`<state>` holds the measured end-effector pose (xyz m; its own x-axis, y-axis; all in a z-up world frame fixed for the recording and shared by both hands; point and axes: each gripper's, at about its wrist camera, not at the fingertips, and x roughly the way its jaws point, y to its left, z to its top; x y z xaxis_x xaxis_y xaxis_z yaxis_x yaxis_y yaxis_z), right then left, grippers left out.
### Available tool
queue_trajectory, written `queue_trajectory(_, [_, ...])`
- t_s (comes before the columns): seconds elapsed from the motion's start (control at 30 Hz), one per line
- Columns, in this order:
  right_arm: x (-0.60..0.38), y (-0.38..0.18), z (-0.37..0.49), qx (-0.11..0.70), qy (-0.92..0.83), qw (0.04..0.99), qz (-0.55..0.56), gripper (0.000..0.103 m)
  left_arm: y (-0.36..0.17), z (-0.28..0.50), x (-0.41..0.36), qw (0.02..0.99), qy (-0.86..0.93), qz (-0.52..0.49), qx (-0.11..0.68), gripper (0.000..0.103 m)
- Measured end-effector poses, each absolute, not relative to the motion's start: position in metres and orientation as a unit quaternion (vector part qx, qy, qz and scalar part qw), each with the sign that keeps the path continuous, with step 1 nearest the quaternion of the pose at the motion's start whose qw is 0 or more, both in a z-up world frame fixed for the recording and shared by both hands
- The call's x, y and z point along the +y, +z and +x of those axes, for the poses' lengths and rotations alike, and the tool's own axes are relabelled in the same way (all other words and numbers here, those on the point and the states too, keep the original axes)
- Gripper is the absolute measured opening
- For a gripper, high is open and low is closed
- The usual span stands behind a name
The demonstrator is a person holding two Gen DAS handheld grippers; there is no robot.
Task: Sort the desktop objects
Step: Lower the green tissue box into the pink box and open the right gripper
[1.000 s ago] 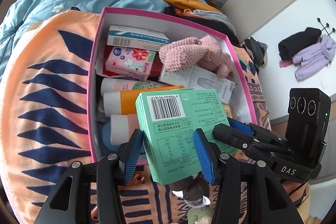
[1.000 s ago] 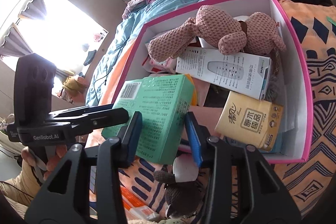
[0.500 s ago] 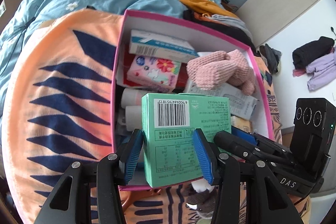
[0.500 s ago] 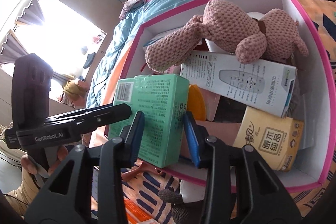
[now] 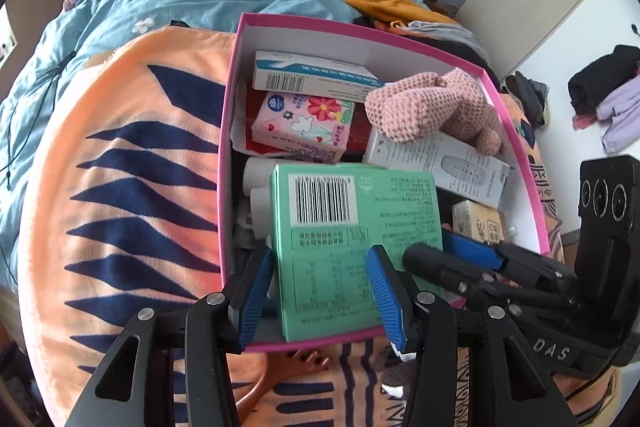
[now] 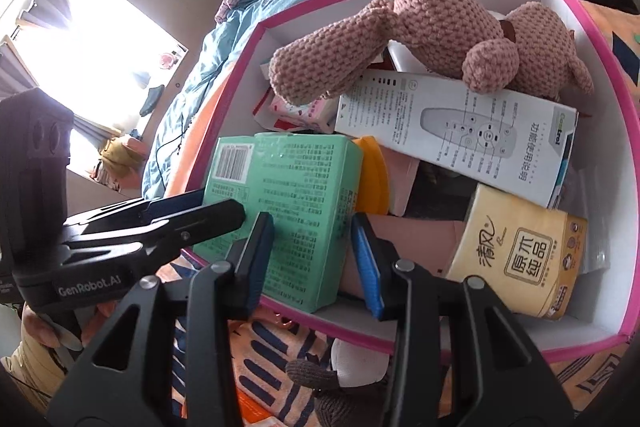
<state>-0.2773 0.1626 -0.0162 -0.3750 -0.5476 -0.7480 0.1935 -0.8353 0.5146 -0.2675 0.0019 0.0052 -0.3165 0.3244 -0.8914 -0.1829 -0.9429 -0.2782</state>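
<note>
The green carton (image 5: 356,247) stands in the near part of the pink box (image 5: 516,131), held from two sides: the left gripper (image 5: 320,287) has its blue pads against the carton's short faces, and the right gripper (image 6: 312,251) spans its broad printed faces. Both look clamped on it, though the left view shows a thin gap at one pad, so how firm that hold is cannot be told. The carton leans a little toward 12 o'clock, its barcode end up, its lower end hidden behind the box's near wall.

Around it the box is crowded. At 12 o'clock lies a flowered tissue pack (image 5: 304,123), with a white-and-blue packet (image 5: 312,75) beyond it. At 2 o'clock a crocheted toy (image 5: 432,107) rests on a remote-control box (image 5: 440,163), and at 3 o'clock sits a yellow tissue pack (image 6: 520,251). White tubes (image 5: 260,187) lie at 10 o'clock, under the carton's far edge.

The step appears to be seating the carton in this near corner. To do it well, the carton should go down level until its base meets what lies beneath, so it does not tip onto the tubes. One gripper should let go while the other steadies the carton. The jaws should then part wide enough to clear the faces before lifting straight out, without catching the near wall.
</note>
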Motion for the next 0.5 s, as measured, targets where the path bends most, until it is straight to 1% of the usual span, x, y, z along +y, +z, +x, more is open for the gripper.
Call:
queue_trajectory(0.17, [0.165, -0.012, -0.271, -0.159, -0.823, 0.219, 0.500, 0.043, 0.009, -0.250, -0.001, 0.165, 0.819, -0.545, -0.064, 0.052])
queue_trajectory(0.23, [0.164, -0.011, -0.268, -0.152, -0.826, 0.217, 0.498, 0.043, 0.013, -0.243, -0.001, 0.167, 0.828, -0.532, -0.062, 0.055])
queue_trajectory(0.27, [0.162, -0.010, -0.267, -0.145, -0.827, 0.216, 0.498, 0.043, 0.014, -0.239, -0.001, 0.168, 0.832, -0.525, -0.061, 0.059])
queue_trajectory(0.37, [0.151, -0.009, -0.265, -0.122, -0.830, 0.223, 0.496, 0.043, 0.021, -0.226, 0.002, 0.173, 0.844, -0.504, -0.058, 0.061])
queue_trajectory(0.5, [0.140, -0.006, -0.256, -0.093, -0.837, 0.231, 0.488, 0.048, 0.029, -0.208, 0.008, 0.171, 0.862, -0.475, -0.039, 0.068])
